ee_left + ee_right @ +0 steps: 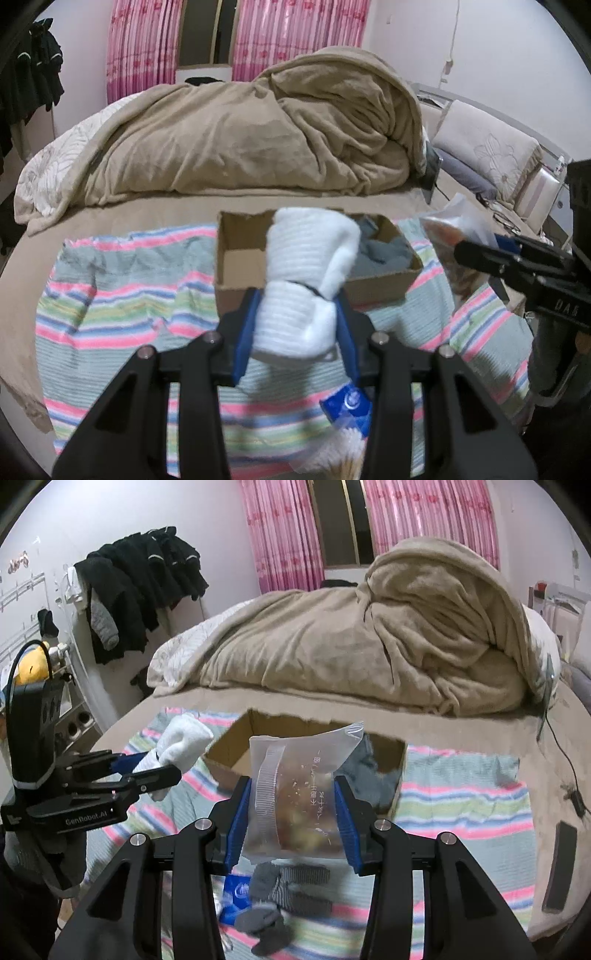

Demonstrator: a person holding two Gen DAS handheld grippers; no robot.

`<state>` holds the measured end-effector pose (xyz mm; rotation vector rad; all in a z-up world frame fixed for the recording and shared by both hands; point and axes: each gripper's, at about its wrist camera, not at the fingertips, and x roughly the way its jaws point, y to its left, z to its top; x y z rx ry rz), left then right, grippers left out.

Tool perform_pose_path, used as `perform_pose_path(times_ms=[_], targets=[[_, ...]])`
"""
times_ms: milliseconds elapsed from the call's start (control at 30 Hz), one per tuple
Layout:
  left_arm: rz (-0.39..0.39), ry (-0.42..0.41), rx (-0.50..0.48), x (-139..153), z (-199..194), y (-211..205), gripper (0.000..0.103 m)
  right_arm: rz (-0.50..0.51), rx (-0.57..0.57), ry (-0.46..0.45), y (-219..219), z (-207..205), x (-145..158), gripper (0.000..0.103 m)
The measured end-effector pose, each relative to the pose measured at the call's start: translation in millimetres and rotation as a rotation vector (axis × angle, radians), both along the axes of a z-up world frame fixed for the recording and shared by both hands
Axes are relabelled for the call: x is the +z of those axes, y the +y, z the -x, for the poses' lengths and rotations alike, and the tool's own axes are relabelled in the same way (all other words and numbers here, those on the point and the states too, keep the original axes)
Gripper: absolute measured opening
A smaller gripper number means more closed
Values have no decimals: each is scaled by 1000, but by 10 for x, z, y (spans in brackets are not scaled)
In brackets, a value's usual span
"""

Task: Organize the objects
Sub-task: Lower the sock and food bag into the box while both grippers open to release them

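Observation:
My left gripper is shut on rolled white socks and holds them above the near edge of an open cardboard box. A grey cloth lies in the box's right part. My right gripper is shut on a clear zip bag of snacks, held up in front of the same box. The left gripper with the white socks shows at the left of the right wrist view. The right gripper shows at the right of the left wrist view.
The box stands on a striped cloth spread on the bed. Grey striped socks and a blue packet lie on the cloth below my grippers. A heaped tan blanket fills the far side. A black remote lies at the right.

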<state>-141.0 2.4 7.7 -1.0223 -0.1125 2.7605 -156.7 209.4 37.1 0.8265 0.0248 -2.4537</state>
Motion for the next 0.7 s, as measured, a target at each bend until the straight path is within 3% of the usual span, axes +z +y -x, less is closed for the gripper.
perform_pose_path(times_ms=[267, 533, 700], targets=[[-6, 7, 1, 65, 239, -95, 41, -2, 5, 11, -146, 253, 85, 46], [-53, -21, 5, -55, 544, -249, 41, -45, -24, -26, -251, 649, -128, 46], [-12, -41, 5, -244, 785, -212, 41, -18, -17, -80, -295, 937, -328, 46]])
